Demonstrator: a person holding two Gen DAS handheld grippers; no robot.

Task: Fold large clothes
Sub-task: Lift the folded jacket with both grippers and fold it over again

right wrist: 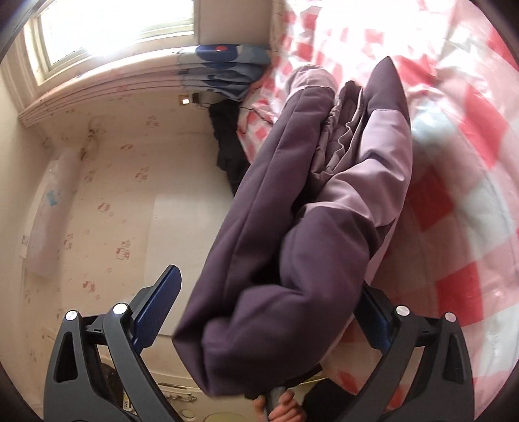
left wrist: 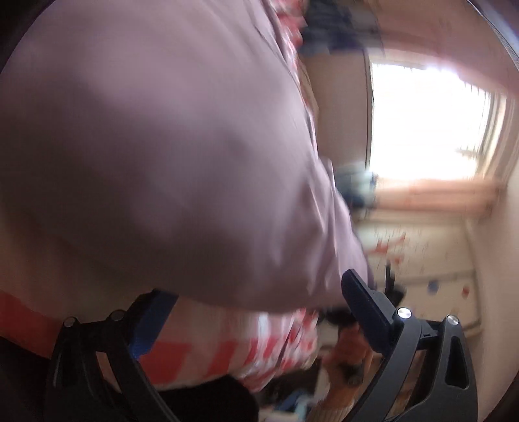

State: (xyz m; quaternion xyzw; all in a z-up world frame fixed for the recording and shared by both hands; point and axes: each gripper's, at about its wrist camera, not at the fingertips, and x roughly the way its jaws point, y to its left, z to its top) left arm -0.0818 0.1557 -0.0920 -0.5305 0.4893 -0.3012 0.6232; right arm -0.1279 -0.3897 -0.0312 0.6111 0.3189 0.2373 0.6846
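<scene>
Your two cameras look across a bed point(right wrist: 454, 97) covered in a red, pink and white checked sheet, which fills the right side of the right wrist view and shows as a blurred strip along the bottom of the left wrist view. To the left of the bed in the right wrist view stands a cream wall point(right wrist: 107, 194) printed with small pink figures, with a bright window point(right wrist: 116, 29) above it at the far left. A stack of blue items point(right wrist: 227, 69) sits at the far corner where bed and wall meet, with something dark point(right wrist: 227, 139) hanging below it.

The garment point(right wrist: 292, 211) you are folding is a large padded purple coat. In the right wrist view it lies bunched in thick rolls, running from between the fingers of your right tool point(right wrist: 269, 305) out toward the far end of the bed. The right tool is spread wide, with the coat's bulk lying between its two blue pads; whether either pad presses the fabric, you cannot tell.

In the left wrist view, which is heavily blurred, the same coat point(left wrist: 162, 162) fills most of the frame and hangs just ahead of the left tool point(left wrist: 256, 302). That tool is released too, its fingers well apart, with the left finger tip hidden behind the fabric.

A hand point(right wrist: 279, 410) shows at the near bottom edge of the right wrist view.
</scene>
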